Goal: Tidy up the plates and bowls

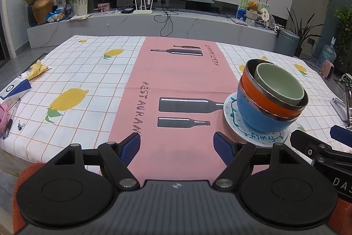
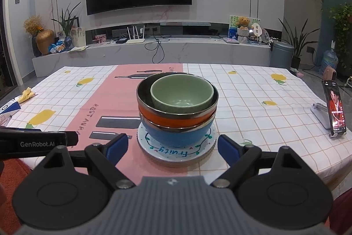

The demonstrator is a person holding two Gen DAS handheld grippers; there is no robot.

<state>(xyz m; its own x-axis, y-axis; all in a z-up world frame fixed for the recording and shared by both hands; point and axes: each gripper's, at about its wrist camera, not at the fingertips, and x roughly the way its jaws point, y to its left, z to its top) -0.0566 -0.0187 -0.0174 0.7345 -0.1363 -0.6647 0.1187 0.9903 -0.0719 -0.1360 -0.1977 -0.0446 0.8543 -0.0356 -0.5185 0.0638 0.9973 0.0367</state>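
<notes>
A stack stands on the table: a white "Fruity" plate [image 2: 176, 151] on top of a second plate, with a blue bowl [image 2: 176, 136], an orange bowl [image 2: 176, 120] and a green bowl [image 2: 182, 94] nested on it. In the left wrist view the stack sits to the right: plate [image 1: 255, 133], blue bowl [image 1: 257, 116], green bowl [image 1: 279, 85]. My right gripper [image 2: 172, 150] is open and empty, its fingers just short of the plate on either side. My left gripper [image 1: 177, 148] is open and empty over the pink runner, left of the stack.
A phone on a white stand [image 2: 334, 111] is at the right table edge. A yellow cloth [image 1: 38, 67], a blue-white box [image 1: 14, 88], a pen and clips [image 1: 21, 126] lie at the left edge. The pink runner [image 1: 176, 80] crosses the checked tablecloth.
</notes>
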